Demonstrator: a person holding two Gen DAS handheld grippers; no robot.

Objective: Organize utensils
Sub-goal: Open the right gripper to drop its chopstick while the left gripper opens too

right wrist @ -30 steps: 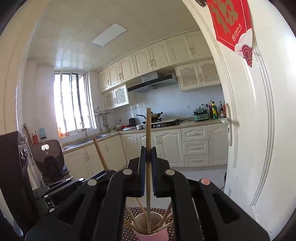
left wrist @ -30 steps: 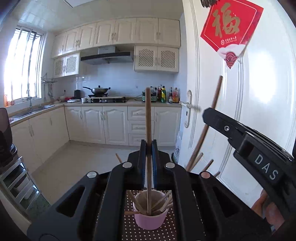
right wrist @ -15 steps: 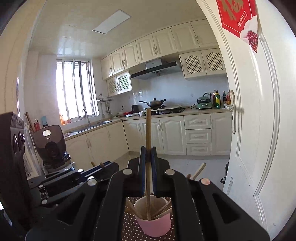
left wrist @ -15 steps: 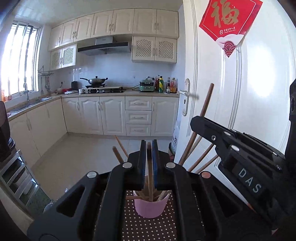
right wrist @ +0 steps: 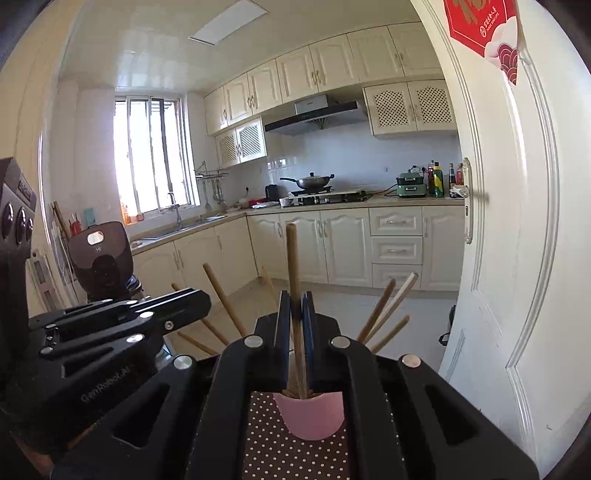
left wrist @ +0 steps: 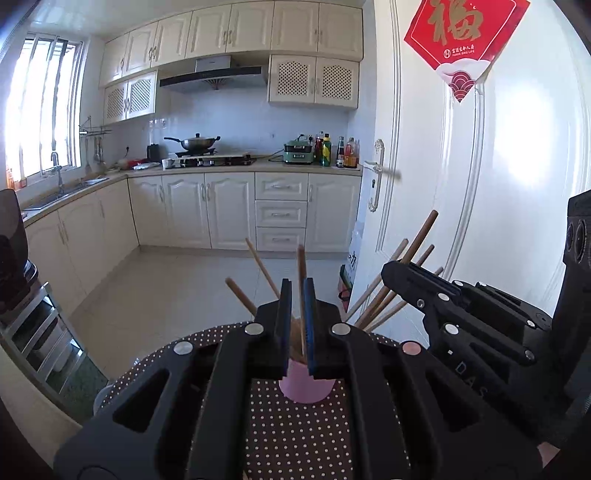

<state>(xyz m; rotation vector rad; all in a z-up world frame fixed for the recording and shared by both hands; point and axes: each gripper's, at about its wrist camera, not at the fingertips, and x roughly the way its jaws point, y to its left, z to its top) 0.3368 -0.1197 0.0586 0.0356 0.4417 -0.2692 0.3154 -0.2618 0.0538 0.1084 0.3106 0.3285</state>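
A pink cup (left wrist: 306,386) stands on a brown polka-dot table (left wrist: 295,435) and holds several wooden chopsticks (left wrist: 391,284). My left gripper (left wrist: 296,325) is just above the cup, its jaws slightly parted, with a chopstick (left wrist: 301,266) loose between them and dropping into the cup. My right gripper (right wrist: 294,332) is shut on another chopstick (right wrist: 293,258), whose lower end is inside the cup (right wrist: 313,415). Each gripper shows beside the other: the right one (left wrist: 461,314) in the left wrist view, the left one (right wrist: 110,317) in the right wrist view.
A white door (left wrist: 480,166) with a red paper sign (left wrist: 461,33) stands close on the right. The table's rounded edge (left wrist: 155,354) falls off to the tiled kitchen floor. A dark appliance (right wrist: 99,254) stands at the left.
Both grippers have come down over the cup, lowering their chopsticks into it. The left jaws have parted a little and its chopstick has slid down.
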